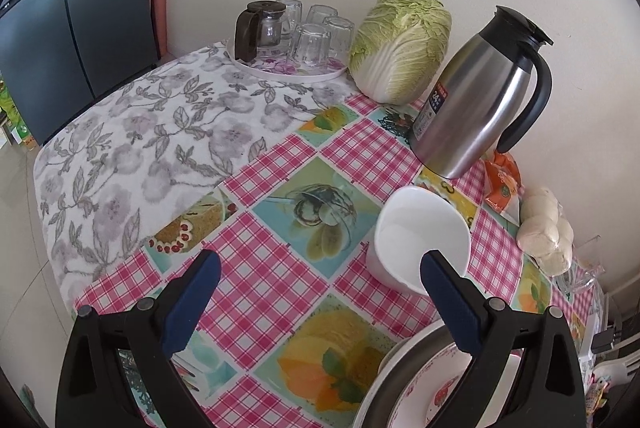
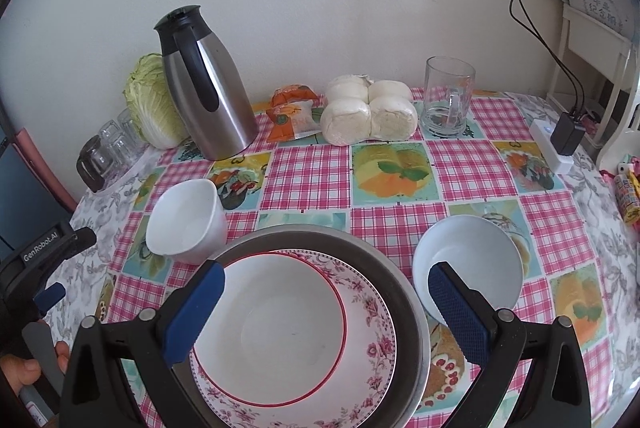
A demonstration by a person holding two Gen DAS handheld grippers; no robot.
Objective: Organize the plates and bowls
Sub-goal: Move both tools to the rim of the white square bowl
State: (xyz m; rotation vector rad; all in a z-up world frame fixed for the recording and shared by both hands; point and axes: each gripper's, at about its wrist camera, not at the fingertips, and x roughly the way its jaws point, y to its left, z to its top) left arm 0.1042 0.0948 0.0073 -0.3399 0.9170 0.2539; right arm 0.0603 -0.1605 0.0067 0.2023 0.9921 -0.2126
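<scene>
Nearest the right claw (image 2: pixel 326 302), whose jaws stand wide and empty, a white bowl with a red rim line (image 2: pixel 276 328) sits on a floral-edged plate (image 2: pixel 372 344) inside a grey metal basin (image 2: pixel 404 292). Left of the stack is a white squarish ceramic bowl (image 2: pixel 186 220); right of it, a pale blue round bowl (image 2: pixel 468 264). The left claw (image 1: pixel 320 290) is also wide, with nothing in it, its right finger over the squarish bowl's near rim. These look stiff, glazed, slippery and breakable; a rim pinch seems safest. A steel thermos jug (image 1: pixel 476 96) stands close behind on the bench (image 1: pixel 280 268), and the buns (image 2: pixel 368 114) and glass mug (image 2: pixel 448 98) lie well apart.
</scene>
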